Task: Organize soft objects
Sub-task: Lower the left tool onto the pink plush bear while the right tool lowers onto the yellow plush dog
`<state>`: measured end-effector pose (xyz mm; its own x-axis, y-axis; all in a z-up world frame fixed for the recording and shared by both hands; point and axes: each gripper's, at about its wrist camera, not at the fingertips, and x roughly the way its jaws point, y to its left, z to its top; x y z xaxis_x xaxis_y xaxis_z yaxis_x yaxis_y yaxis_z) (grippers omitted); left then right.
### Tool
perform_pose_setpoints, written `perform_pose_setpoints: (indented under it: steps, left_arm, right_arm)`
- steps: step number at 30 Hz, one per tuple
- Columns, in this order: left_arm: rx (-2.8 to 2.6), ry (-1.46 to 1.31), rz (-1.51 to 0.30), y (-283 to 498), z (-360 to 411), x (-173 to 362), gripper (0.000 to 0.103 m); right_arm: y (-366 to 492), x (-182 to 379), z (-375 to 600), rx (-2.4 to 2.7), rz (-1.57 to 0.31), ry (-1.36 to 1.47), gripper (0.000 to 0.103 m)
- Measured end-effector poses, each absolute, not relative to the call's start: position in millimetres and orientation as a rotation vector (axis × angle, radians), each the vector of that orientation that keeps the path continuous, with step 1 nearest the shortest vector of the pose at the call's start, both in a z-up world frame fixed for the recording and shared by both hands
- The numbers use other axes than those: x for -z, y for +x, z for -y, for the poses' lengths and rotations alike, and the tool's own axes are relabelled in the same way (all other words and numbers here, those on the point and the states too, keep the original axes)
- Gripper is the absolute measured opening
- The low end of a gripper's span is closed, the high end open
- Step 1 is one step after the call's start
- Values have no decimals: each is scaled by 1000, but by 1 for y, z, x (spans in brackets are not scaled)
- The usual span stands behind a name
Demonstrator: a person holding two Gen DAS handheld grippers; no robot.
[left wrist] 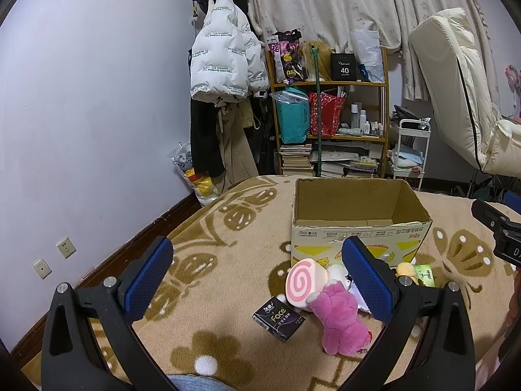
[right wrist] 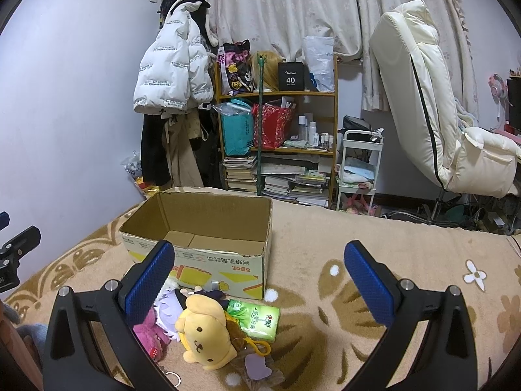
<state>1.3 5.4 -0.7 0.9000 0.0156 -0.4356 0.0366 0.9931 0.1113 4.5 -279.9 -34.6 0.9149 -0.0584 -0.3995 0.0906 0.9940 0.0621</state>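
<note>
An open cardboard box [left wrist: 358, 228] stands on the beige blanket; in the right wrist view the box [right wrist: 208, 254] looks empty inside. In front of it lie a pink plush [left wrist: 338, 319], a pink swirl cushion [left wrist: 302, 282], a dark tissue pack [left wrist: 278, 319], a yellow dog plush [right wrist: 205, 329], a green tissue pack [right wrist: 257, 321] and a white-haired doll [right wrist: 169, 306]. My left gripper [left wrist: 257, 277] is open above the blanket, near the pink plush. My right gripper [right wrist: 260, 280] is open above the yellow plush and green pack. Neither holds anything.
The blanket [right wrist: 358, 244] covers a bed. Behind it stand a wooden shelf [right wrist: 280, 123] with bags and books, hanging coats [right wrist: 172, 75], a white cart [right wrist: 358, 169] and a cream recliner chair [right wrist: 439, 114]. A wall [left wrist: 81, 114] runs along the left.
</note>
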Motion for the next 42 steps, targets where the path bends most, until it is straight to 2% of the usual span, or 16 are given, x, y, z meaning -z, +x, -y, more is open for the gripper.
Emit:
perform_pose_setpoints:
  steps: [11, 16, 42]
  left_arm:
    - [27, 132, -503, 10, -5, 9, 102]
    - [42, 160, -565, 21, 4, 18, 102]
    - [147, 166, -989, 89, 50, 104, 102]
  right_arm:
    - [7, 37, 279, 64, -440, 82, 103]
    - [18, 57, 287, 39, -483, 104, 103]
    - [90, 116, 272, -70, -815, 221, 103]
